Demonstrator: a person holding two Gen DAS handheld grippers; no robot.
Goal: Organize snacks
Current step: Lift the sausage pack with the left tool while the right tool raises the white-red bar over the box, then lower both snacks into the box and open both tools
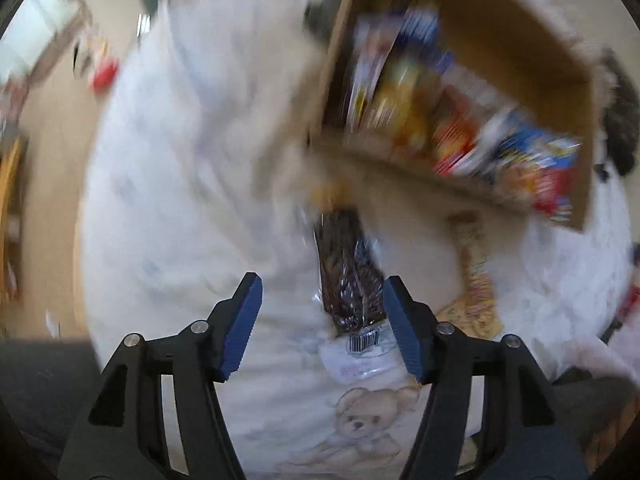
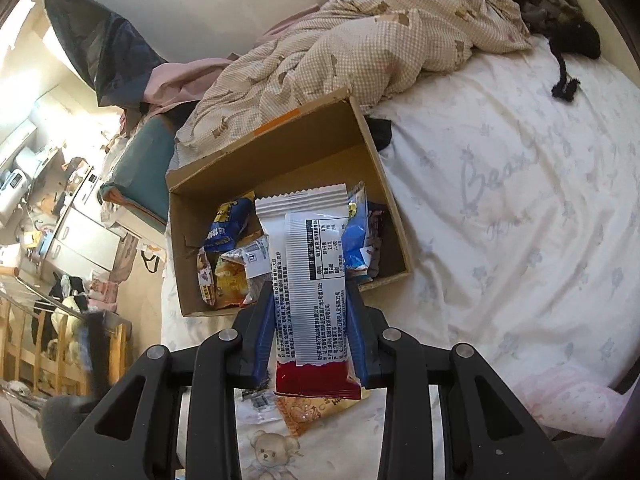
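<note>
Left gripper (image 1: pixel 322 320) hangs over the white bedsheet (image 1: pixel 180 200) with its blue pads spread apart and gripping nothing; a dark clear-wrapped snack (image 1: pixel 346 276) lies between them, its right edge close to the right pad, though blur hides whether they touch. To its right lies a yellow patterned packet (image 1: pixel 474 280), also loose on the sheet. Farther off, the cardboard box (image 1: pixel 460 8) holds a row of colourful packets, so the sorting looks well under way with at least these two left. Bare sheet lies open to the left.

Right gripper (image 2: pixel 311 312) is clamped on a white-and-red snack packet (image 2: pixel 310 268), held above the box's near wall (image 2: pixel 288 302). Several packets crowd the near part of the box; its far floor is bare, leaving room to drop this one. An orange packet (image 2: pixel 304 412) waits on the sheet below.
</note>
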